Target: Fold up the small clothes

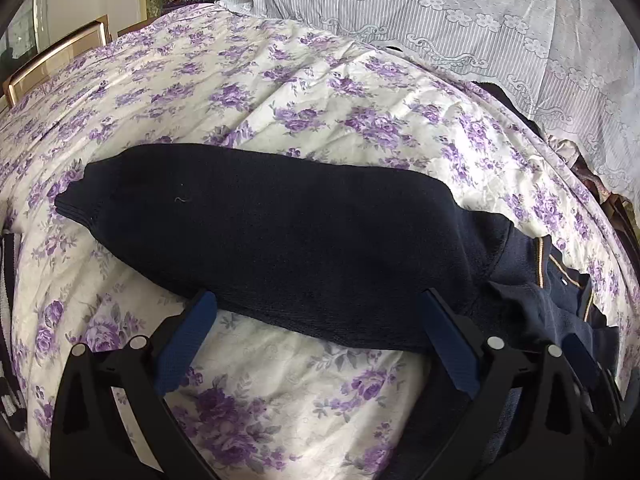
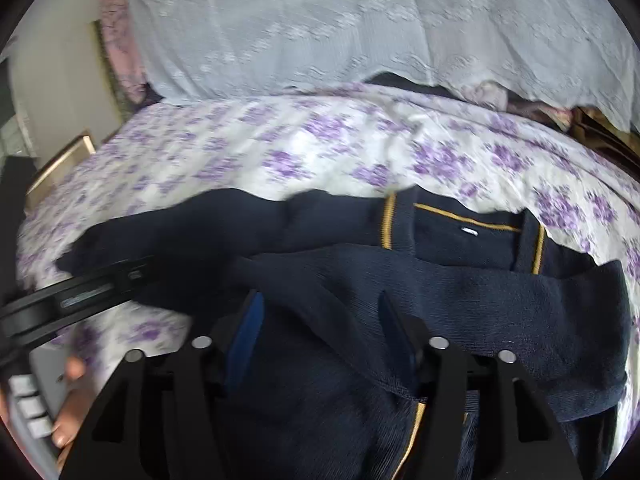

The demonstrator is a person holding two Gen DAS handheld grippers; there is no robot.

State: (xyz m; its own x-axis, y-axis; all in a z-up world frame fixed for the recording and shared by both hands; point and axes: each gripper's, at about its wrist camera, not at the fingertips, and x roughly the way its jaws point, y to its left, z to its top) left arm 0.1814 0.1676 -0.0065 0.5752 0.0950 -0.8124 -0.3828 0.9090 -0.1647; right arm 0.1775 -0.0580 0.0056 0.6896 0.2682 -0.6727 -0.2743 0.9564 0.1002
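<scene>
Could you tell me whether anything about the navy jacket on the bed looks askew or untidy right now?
Yes: the navy jacket lies bunched, one sleeve draped crookedly across its zipped front, the other sleeve stretched sideways over the floral bedspread.

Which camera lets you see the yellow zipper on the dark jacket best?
The right wrist view: the zipper outlines the collar there. The left wrist view shows only a short piece at the jacket's right edge.
</scene>
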